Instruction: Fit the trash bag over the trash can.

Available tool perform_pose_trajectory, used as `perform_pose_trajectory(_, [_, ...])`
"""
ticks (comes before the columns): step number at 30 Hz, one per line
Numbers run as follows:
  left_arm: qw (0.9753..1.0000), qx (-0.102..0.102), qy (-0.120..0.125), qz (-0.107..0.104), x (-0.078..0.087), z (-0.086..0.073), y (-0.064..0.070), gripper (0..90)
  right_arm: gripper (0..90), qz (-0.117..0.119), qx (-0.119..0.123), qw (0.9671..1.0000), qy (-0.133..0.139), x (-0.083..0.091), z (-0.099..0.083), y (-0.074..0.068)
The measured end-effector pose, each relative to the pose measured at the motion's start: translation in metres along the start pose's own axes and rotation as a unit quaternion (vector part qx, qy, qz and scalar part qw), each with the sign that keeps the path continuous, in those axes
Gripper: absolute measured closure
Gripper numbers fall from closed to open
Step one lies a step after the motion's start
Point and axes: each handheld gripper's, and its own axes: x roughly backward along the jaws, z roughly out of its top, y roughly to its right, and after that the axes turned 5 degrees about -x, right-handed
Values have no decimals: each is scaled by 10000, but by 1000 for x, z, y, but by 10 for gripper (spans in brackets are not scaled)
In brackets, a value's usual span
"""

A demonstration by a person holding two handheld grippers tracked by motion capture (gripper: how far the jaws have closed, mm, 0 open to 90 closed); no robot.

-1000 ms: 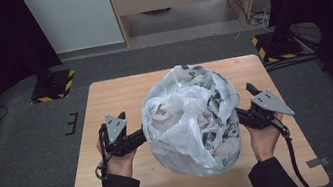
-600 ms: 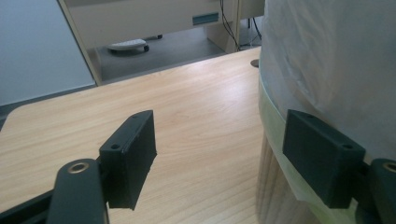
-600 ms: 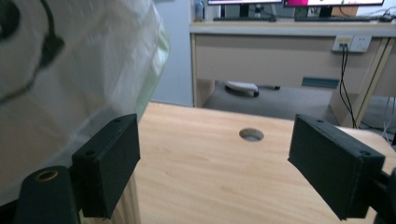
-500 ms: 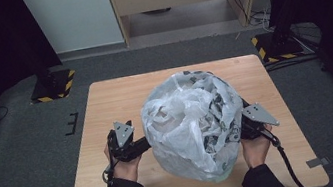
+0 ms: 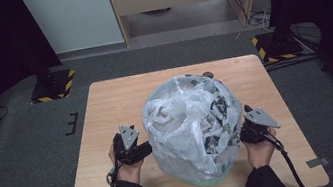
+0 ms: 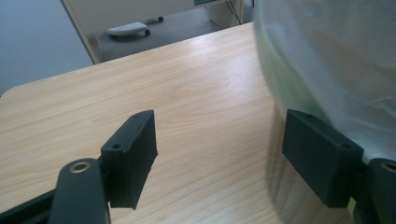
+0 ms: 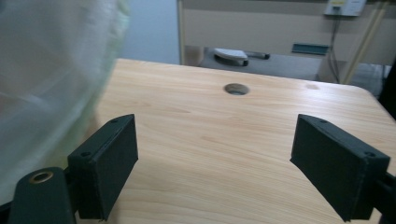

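Flanking plastic bag [image 5: 192, 127] mid-table [image 5: 105, 103] in high view — left gripper [image 5: 144, 150], right gripper [image 5: 242, 133] at its sides. Left gripper view: jaws spread, one against film [image 6: 327, 56]. Right gripper view: jaws spread, bag [image 7: 51, 70] beside. Judged light, soft, slippery (crumpled contents) — pinch loose fold, not bulge.

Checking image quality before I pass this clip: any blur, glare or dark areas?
High view: table evenly lit, surroundings fall to black, picture soft. Left gripper view: plastic bag close and blurred, pale sheen on the wood. Right gripper view: bag smeared at the left edge, the open tool's pads fairly sharp.
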Motion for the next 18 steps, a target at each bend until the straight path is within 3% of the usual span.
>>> perform_pose_trajectory(6, [9986,373,310,217,19,7,-25,258,145,-237,-319,9983,433,20,20,28])
perform_pose_trajectory(11, [9974,351,564,284,36,17,-33,253,142,-273,-246,9961,808,39,50,37])
perform_pose_trajectory(15, [9983,244,439,308,40,11,-36,249,155,-204,-278,9928,1149,56,81,42])
perform_pose_trajectory(18, [9987,309,237,326,39,-3,-42,247,181,-178,-389,9897,1364,66,101,48])
